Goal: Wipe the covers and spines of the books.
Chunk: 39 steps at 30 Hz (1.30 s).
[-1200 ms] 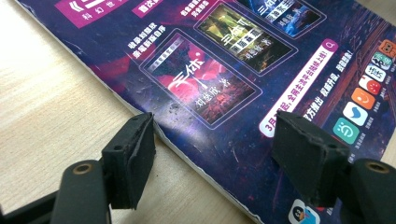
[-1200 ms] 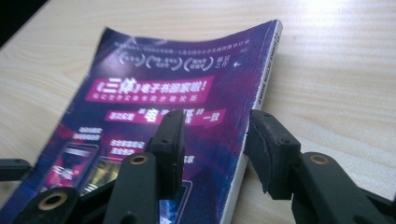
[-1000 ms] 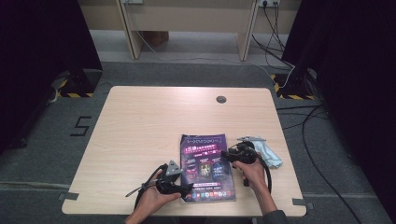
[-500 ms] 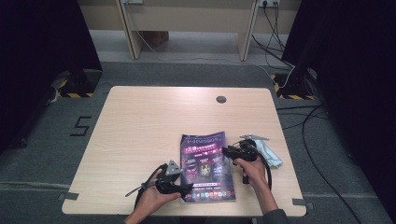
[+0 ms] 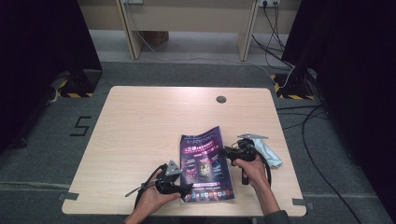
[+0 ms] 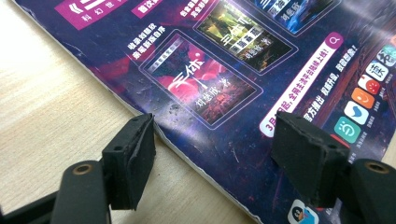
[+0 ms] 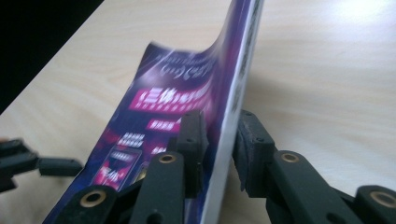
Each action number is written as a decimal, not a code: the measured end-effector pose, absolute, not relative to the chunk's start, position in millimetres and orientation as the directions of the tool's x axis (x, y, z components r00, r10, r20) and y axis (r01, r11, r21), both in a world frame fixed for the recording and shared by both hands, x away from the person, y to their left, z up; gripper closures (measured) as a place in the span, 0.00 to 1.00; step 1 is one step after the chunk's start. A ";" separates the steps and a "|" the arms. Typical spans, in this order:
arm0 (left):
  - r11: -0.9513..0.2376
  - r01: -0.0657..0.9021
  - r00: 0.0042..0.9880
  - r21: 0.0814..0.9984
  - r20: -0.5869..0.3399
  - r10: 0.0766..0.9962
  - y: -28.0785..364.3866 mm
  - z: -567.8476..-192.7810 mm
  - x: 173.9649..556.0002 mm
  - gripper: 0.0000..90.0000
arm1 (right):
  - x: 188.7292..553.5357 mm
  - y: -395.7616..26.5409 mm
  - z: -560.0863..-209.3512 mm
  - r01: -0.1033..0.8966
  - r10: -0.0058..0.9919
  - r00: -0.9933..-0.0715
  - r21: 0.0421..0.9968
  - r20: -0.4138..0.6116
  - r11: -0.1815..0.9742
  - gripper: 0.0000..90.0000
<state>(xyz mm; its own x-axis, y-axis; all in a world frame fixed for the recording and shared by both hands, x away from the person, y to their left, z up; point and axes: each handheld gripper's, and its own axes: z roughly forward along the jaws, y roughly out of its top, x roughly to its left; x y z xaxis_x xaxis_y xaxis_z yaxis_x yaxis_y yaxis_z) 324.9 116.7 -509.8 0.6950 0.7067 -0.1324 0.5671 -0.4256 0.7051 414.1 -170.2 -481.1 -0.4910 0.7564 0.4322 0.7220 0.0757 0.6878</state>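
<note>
Here the right gripper (image 7: 219, 140), held level in the person's hand, has just been closing and pinches the magazine (image 5: 205, 161) edge. The left gripper (image 6: 215, 158) rests spread over its lower corner.

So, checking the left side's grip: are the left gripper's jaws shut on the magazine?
No, the left gripper stands open, its jaws straddling the magazine edge.

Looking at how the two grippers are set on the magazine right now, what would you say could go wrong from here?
1. The right gripper, whose jaws have just been closing, pinches the magazine at its raised right edge; a hard pull there might crease or tear the cover.
2. The left gripper is open, its jaws astride the near left edge without clamping, so the magazine may slide across the table.
3. The crumpled cloth lies close by the right hand and could get dragged.
</note>
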 end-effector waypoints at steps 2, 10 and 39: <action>-0.425 0.567 0.694 0.706 -0.133 0.707 116.7 -509.9 324.8 0.33 | 414.2 -165.4 -481.3 0.717 0.763 -0.495 0.692 0.415 0.088 0.84; -0.426 0.568 0.697 0.704 -0.136 0.704 117.6 -509.5 325.7 0.33 | 412.0 -162.7 -466.7 0.683 0.744 -0.554 0.714 0.373 0.151 0.86; -0.371 0.619 0.641 0.693 -0.172 0.748 174.2 -509.5 331.6 0.32 | 441.4 -124.6 -384.0 0.567 0.721 -0.686 0.695 0.101 0.442 0.93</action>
